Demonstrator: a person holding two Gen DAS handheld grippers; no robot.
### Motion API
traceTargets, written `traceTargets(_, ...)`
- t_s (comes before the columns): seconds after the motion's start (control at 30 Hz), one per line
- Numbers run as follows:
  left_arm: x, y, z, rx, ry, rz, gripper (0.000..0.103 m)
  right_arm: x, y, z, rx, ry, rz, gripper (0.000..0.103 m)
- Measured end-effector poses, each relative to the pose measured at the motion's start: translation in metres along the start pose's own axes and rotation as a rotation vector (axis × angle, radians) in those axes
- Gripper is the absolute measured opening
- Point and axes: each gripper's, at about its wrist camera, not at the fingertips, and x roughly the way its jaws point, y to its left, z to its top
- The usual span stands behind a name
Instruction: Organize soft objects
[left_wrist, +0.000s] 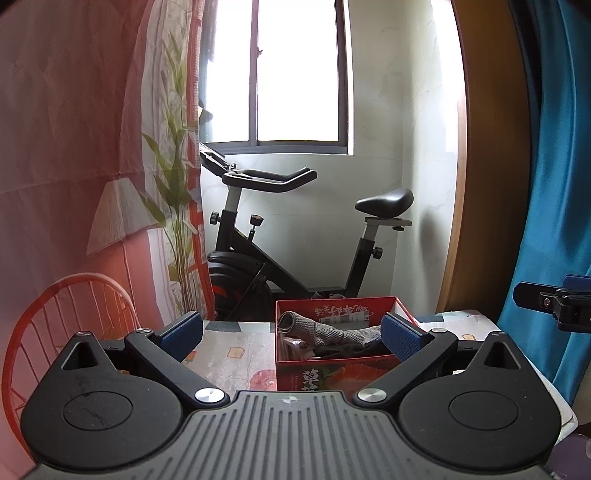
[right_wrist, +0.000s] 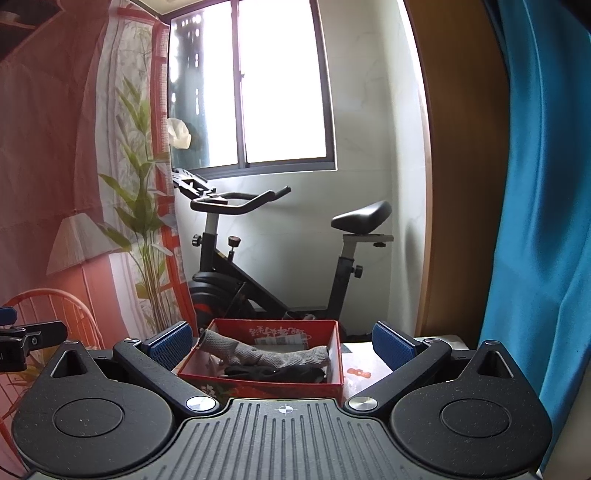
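A red cardboard box (left_wrist: 332, 373) stands on the patterned table (left_wrist: 229, 350). In it lie a grey knitted sock (left_wrist: 328, 332) and dark soft items (left_wrist: 354, 349). My left gripper (left_wrist: 291, 334) is open and empty, held just before the box, its right pad over the box's right side. The right wrist view shows the same box (right_wrist: 266, 380) with the grey sock (right_wrist: 266, 356) over black fabric (right_wrist: 273, 373). My right gripper (right_wrist: 282, 345) is open and empty, its fingers straddling the box from the near side.
An exercise bike (left_wrist: 295, 243) stands behind the table under the window. A red wire chair (left_wrist: 62, 321) is at the left, a blue curtain (left_wrist: 554, 184) at the right. The right gripper's finger (left_wrist: 554, 299) shows at the right edge.
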Motion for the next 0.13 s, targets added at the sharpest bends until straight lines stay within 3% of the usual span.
traceTargets(0.13,-0.0006,-0.0015,-0.0012,0.001,-0.003,0.006,0.103,0.0,0.0011,-0.0001,-0.003,0.001,-0.003,0.103)
